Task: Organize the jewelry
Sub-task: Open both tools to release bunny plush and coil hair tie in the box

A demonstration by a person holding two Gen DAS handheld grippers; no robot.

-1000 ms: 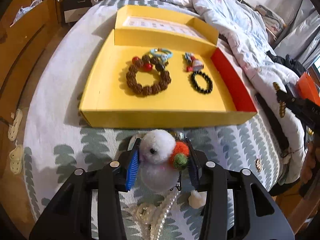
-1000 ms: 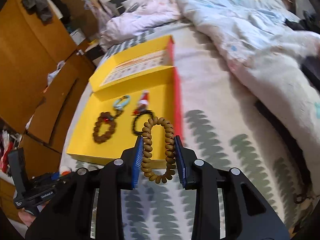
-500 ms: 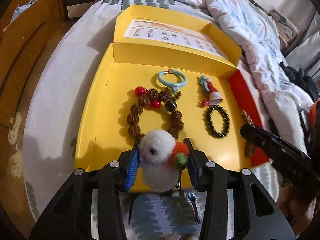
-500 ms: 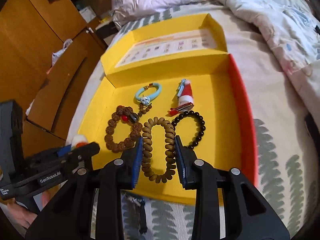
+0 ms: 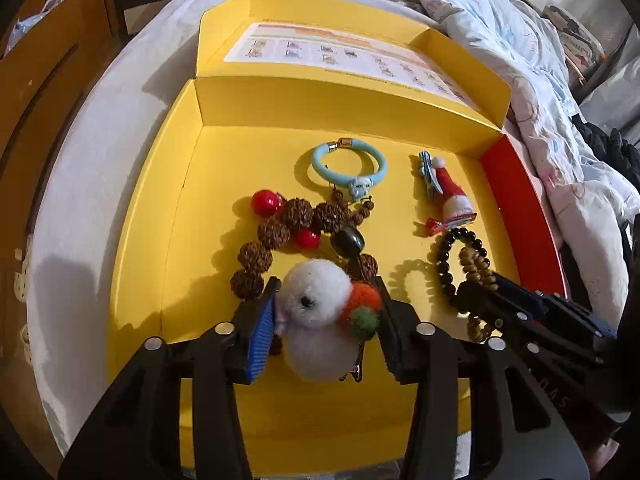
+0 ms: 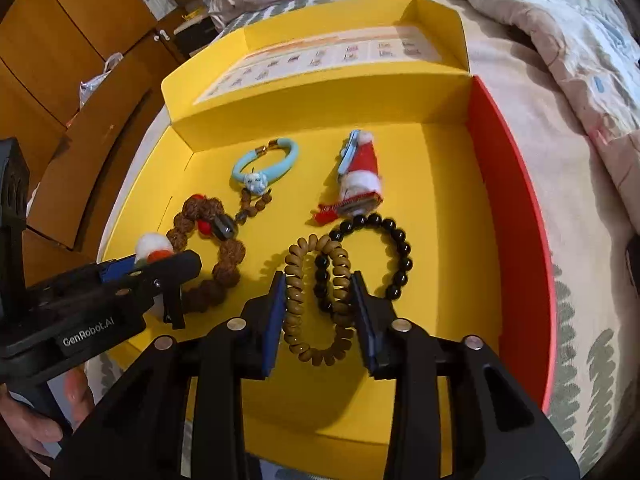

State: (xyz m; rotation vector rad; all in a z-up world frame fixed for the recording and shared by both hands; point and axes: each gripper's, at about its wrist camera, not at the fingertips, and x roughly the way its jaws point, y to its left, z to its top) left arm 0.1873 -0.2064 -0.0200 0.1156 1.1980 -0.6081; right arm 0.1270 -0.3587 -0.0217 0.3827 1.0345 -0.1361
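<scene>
since a sec ago: both grippers had swung from out over the bedspread to above the yellow box [image 5: 152,240], each bringing its piece along.
left gripper [image 5: 326,312]: pinched shut on the pom-pom charm [image 5: 316,316], a white fluffy ball with an orange and green bit on one side, hanging over the near part of the box just in front of the brown seed bracelet [image 5: 280,236].
right gripper [image 6: 320,304]: closed around the tan coil bracelet [image 6: 316,300], squeezing the loop into a long oval, right above the black bead bracelet [image 6: 384,252].
already in the box: blue bangle [image 5: 348,164] and the santa hat clip [image 6: 360,176], up by the back wall.
how the charm handled: super light and squishy, so the pads sank in; anything dangling under it was hard to make out, maybe a small chain.
how the coil handled: springy and light, looked like it'd pop back round once let go.
where to grab: across the middle of the fluff, and across both sides of the coil.
</scene>
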